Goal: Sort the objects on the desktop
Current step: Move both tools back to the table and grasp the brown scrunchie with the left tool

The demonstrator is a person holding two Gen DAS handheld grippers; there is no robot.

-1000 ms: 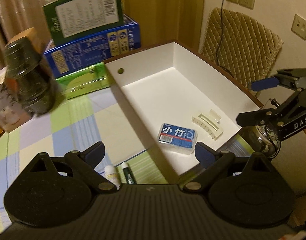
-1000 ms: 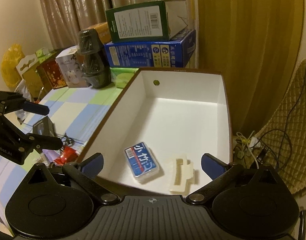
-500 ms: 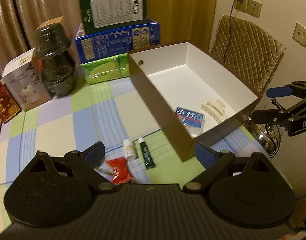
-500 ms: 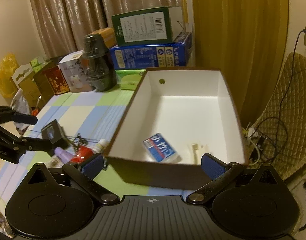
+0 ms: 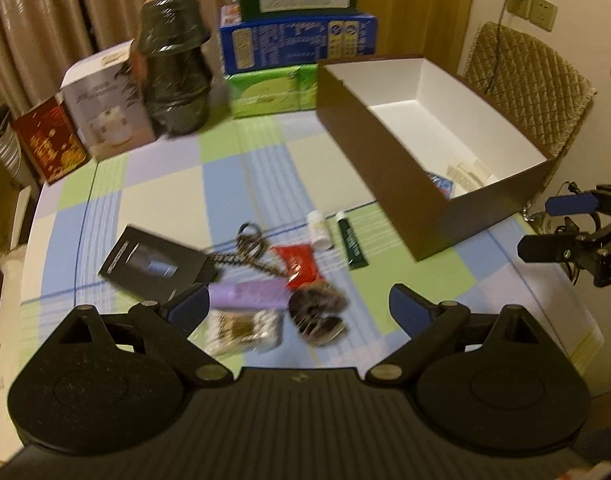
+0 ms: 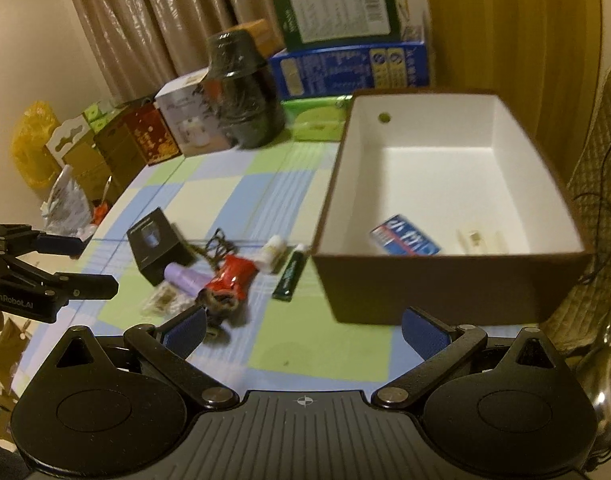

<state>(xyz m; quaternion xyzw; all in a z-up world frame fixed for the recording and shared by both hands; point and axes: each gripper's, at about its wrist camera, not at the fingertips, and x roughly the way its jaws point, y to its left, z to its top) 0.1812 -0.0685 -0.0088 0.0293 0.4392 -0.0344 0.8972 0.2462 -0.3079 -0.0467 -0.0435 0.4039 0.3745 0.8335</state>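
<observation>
**Readable lettering in the two views**

At the left edge of the right wrist view, we read "GenRobot.AI" in pale letters on the black body of the left gripper (image 6: 93, 264). Lower right in the brown box (image 6: 445, 292), the blue card box (image 6: 404, 236) carries large white Chinese characters, too blurred for us to make out. The print and barcode on the green carton (image 6: 337, 10) at upper centre are illegible to us.

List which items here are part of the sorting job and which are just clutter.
Job: brown box holding blue packet and cream clip; loose black card box, purple tube, red packet, white bottle, green tube.

Clutter: stacked cartons, dark jar, chair.
</observation>
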